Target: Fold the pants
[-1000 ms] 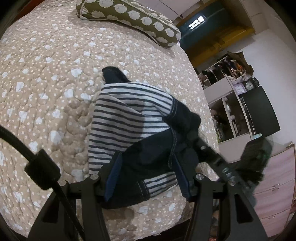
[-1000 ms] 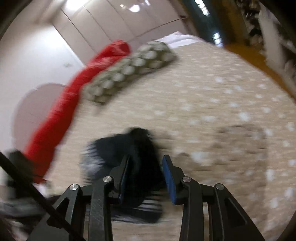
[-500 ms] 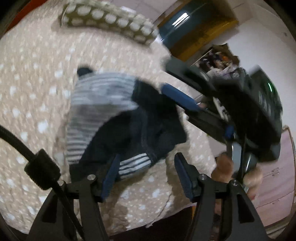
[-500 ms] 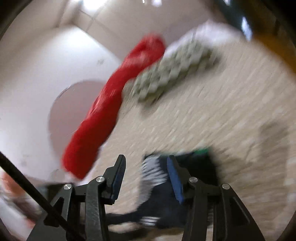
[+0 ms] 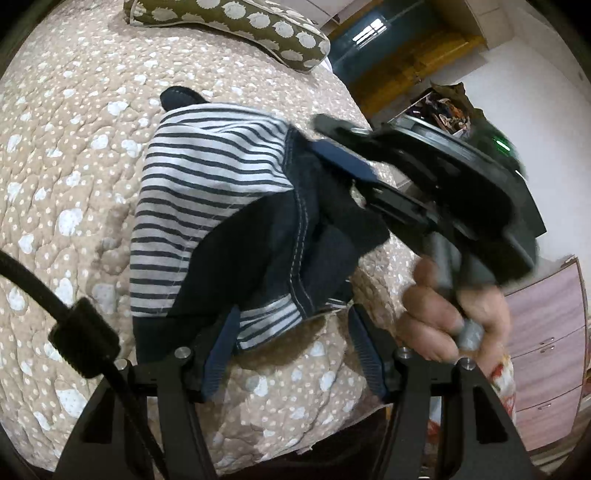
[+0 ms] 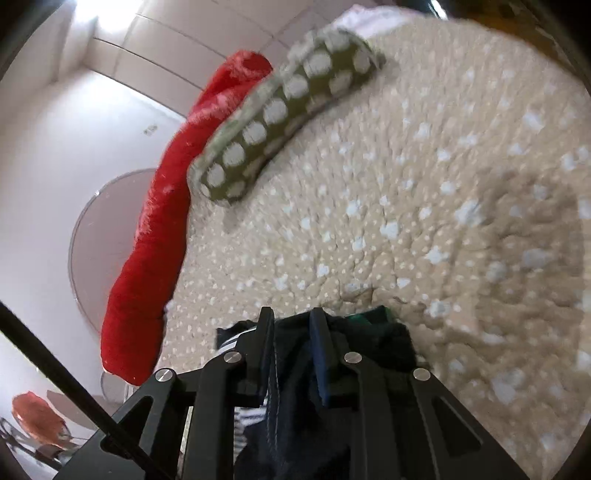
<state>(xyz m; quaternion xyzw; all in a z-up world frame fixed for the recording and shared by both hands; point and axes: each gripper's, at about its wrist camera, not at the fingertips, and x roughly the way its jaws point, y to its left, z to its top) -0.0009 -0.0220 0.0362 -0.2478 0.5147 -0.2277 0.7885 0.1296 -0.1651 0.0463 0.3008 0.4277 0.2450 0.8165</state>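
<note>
The pants (image 5: pixel 221 206) are navy with a striped white-and-navy lining and lie bunched on the beige quilted bed (image 5: pixel 74 147). My left gripper (image 5: pixel 291 350) is open, its fingers either side of the pants' near edge. My right gripper (image 5: pixel 332 147) comes in from the right, held by a hand (image 5: pixel 454 314), with its fingers on the pants' dark right part. In the right wrist view my right gripper (image 6: pixel 291 332) is shut on a navy fold of the pants (image 6: pixel 369 339).
An olive spotted pillow (image 5: pixel 236 26) lies at the far end of the bed; it also shows in the right wrist view (image 6: pixel 280 118) beside a red blanket (image 6: pixel 166 221). A wooden dresser (image 5: pixel 546 350) and shelves stand to the right, past the bed's edge.
My left gripper let go of the pants and opened. My right gripper swung round over the bed, came in from the right and closed on the pants' dark fold.
</note>
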